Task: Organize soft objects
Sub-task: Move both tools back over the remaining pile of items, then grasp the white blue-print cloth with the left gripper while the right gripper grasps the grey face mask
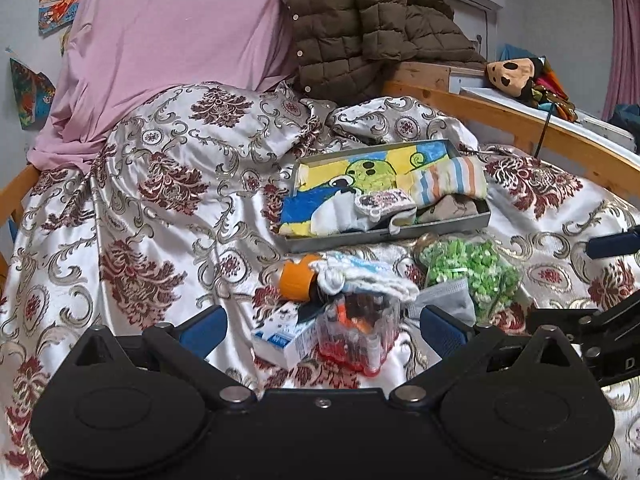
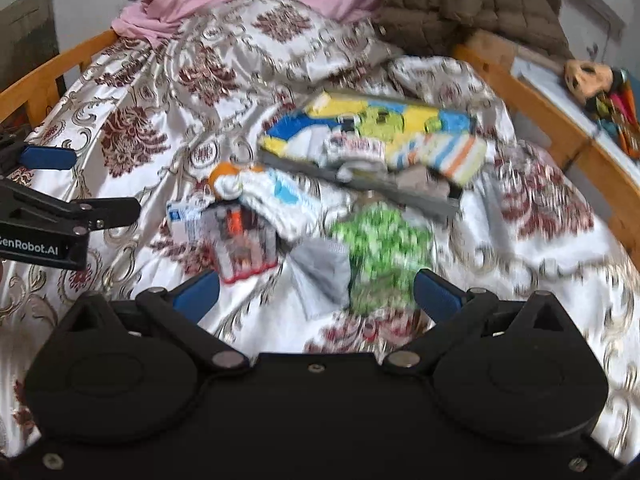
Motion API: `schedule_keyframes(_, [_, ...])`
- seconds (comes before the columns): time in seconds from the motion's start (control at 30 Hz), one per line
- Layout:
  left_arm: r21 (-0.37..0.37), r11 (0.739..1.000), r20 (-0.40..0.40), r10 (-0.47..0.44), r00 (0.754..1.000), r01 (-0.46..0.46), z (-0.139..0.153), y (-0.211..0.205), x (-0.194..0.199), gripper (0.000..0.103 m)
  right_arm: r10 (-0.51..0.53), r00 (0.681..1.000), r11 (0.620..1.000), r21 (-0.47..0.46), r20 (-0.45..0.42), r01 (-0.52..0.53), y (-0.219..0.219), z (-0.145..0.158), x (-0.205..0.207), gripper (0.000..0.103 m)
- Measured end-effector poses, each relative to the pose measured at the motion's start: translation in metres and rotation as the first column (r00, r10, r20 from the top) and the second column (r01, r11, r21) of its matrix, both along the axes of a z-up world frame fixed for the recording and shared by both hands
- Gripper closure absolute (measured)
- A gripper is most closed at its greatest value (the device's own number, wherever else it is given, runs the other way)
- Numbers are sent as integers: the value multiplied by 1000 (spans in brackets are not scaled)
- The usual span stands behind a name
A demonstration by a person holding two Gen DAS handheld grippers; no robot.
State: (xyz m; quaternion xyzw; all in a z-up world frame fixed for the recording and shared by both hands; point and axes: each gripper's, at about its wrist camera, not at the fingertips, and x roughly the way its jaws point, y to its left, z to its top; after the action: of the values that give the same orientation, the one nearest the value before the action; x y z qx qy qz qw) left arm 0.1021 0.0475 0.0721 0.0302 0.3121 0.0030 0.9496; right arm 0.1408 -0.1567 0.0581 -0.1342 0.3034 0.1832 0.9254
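Note:
A grey metal tray point(image 1: 384, 233) point(image 2: 400, 194) lies on the bed, holding a cartoon cloth point(image 1: 360, 170), a striped sock point(image 1: 450, 182) point(image 2: 448, 156) and other folded socks. In front of it lie a white knitted sock point(image 1: 372, 278) point(image 2: 280, 200), a grey sock point(image 1: 448, 300) point(image 2: 324, 272), an orange item point(image 1: 296, 278) and a bag of green pieces point(image 1: 468, 272) point(image 2: 380, 248). My left gripper point(image 1: 322, 328) is open just before a clear container point(image 1: 356, 336) and a small box point(image 1: 280, 340). My right gripper point(image 2: 316, 292) is open above the grey sock; its view is blurred.
A patterned satin bedspread point(image 1: 160, 200) covers the bed. A pink sheet point(image 1: 172, 32) and a brown quilted jacket point(image 1: 372, 28) are piled at the back. A wooden rail point(image 1: 520, 128) runs along the right, with a plush toy point(image 1: 516, 74) on the shelf behind it.

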Motion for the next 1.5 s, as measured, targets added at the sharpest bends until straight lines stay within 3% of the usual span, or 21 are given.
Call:
schedule_keyframes(0.37, [-51,994,17,100,995,-99,-8,-2,68,1,61,993,997,32,105,-65,-3,-3,62,1])
schedule_keyframes(0.63, [-61,991,20,121,993,-119,-17,3,93,1,89,990,995,46,106,-94,-1,-18,103,1])
schedule_keyframes(0.87, [-53,997,-5,53,999,-53,-39,-3,116,1,165,981,986,-15,107,-164,-10,-33,111,1])
schedule_keyframes(1.1, [-66,996,-62,-70,996,66,-67,-10,135,1,270,957,957,-137,111,-254,-24,-60,100,1])
schedule_keyframes(1.37, [30,962,-112,-267,957,272,-87,-31,153,1,346,936,920,-221,64,-324,-20,-94,105,1])
schedule_keyframes(1.5, [61,942,-128,-321,939,330,-94,-40,157,1,359,932,911,-241,61,-335,-10,-105,118,1])
